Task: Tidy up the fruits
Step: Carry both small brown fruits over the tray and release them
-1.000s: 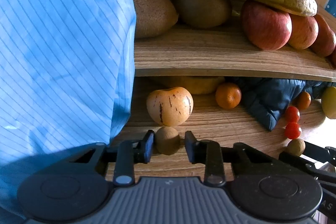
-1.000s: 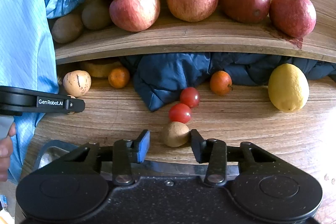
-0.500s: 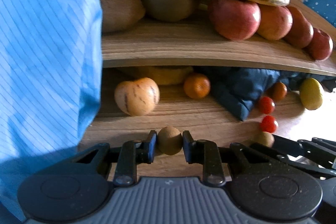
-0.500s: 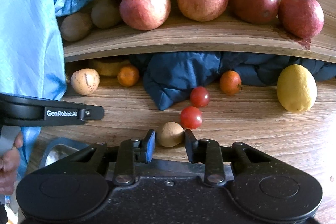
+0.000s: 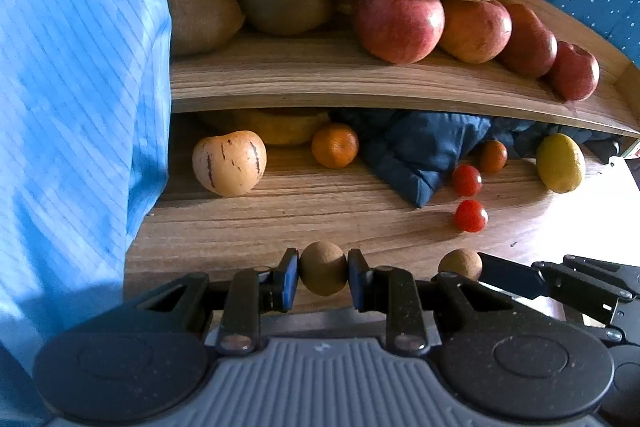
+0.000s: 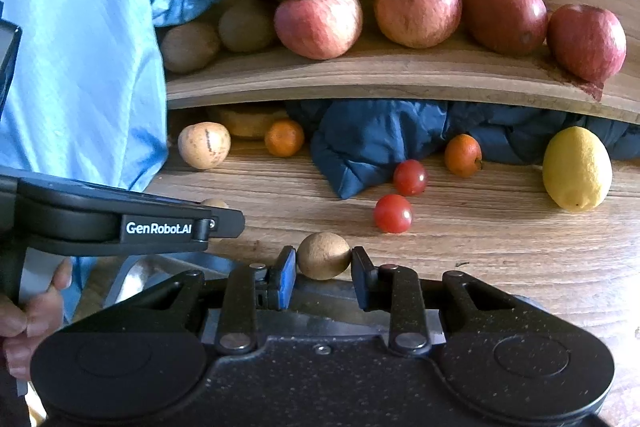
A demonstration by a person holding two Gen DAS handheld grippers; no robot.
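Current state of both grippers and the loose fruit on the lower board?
Left gripper: shut on a small brown fruit.
Right gripper: shut on another small brown fruit.
Cherry tomatoes: loose on lower board.
Lemon: lying on its side.

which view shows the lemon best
The right wrist view: the lemon sits large and fully lit on the wooden table, its whole outline clear, right of the blue cloth. The left wrist view shows it smaller, near the right edge, partly in shadow under the shelf.
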